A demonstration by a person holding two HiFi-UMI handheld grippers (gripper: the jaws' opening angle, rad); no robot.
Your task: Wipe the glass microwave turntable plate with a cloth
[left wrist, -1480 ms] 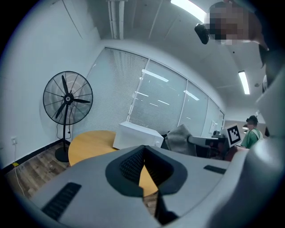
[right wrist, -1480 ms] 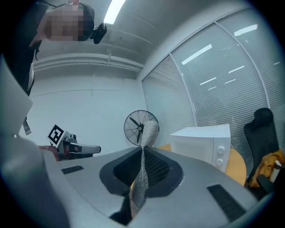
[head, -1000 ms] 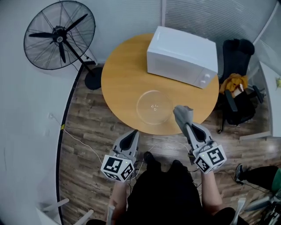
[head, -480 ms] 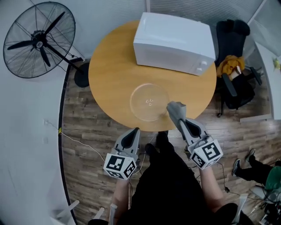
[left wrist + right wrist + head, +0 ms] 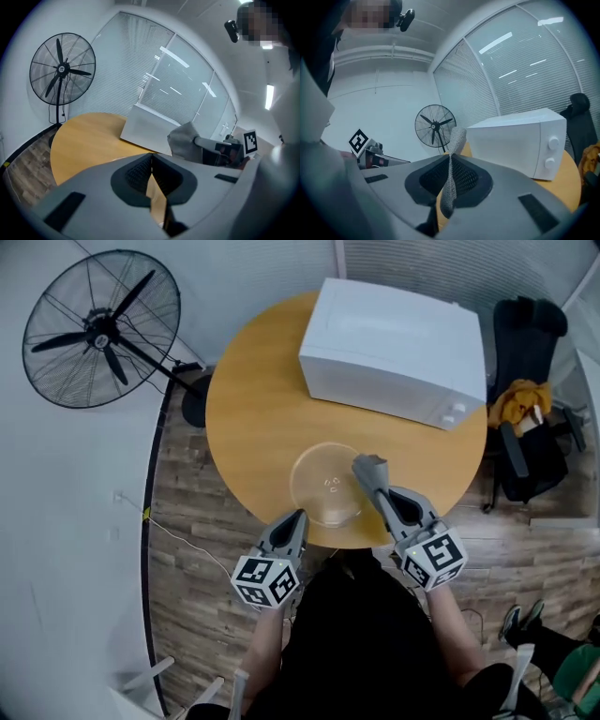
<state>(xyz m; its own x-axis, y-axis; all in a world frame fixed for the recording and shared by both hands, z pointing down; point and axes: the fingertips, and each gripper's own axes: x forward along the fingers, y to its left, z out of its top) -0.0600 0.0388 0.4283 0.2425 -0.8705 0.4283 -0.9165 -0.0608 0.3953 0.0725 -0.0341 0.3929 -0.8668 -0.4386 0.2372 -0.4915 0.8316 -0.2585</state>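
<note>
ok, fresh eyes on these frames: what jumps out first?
The white microwave at the far side of the round wooden table, and the clear glass turntable plate lying near the table's front edge. The right gripper is shut on a grey cloth over the plate's right rim, while the left gripper, shut and empty, sits at the table's near edge. A black pedestal fan stands left of the table.

The head view looks steeply down on the desk [image 5: 253, 418] — both gripper views look across it from the near edge, sharing microwave [image 5: 394, 352] and fan [image 5: 101, 329].
</note>
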